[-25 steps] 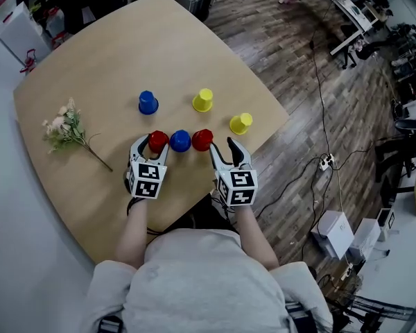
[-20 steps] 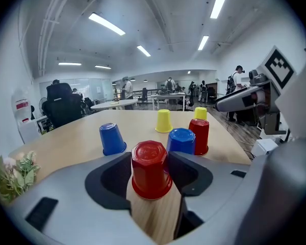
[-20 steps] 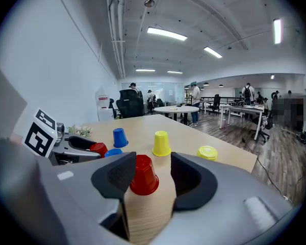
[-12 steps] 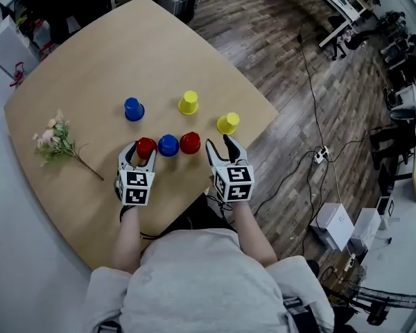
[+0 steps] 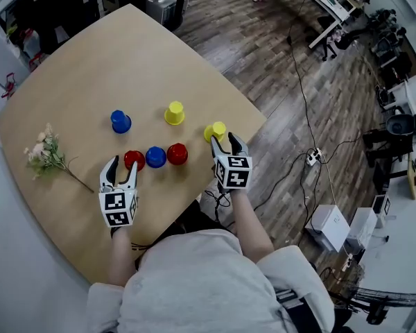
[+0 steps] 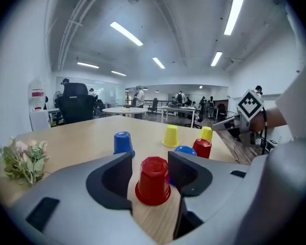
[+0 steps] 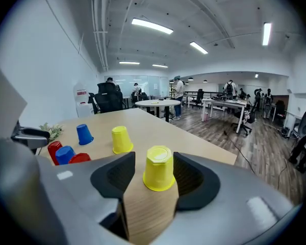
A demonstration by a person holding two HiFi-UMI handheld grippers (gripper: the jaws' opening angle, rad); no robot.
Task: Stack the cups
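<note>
The wooden table (image 5: 90,68) bears upside-down cups: far blue cup (image 5: 120,121), far yellow cup (image 5: 174,112), edge yellow cup (image 5: 215,131), then a row of left red cup (image 5: 133,159), near blue cup (image 5: 155,157) and right red cup (image 5: 177,153). A flower sprig (image 5: 45,155) lies at its left.

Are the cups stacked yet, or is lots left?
Nothing is stacked yet: all six cups sit apart, upside down, on the table. In hand: the left tongs stand open around a red cup and the right tongs stand open around a yellow cup, neither squeezed. Left: all the stacking, with the other red cup, both blue cups and the other yellow cup.
</note>
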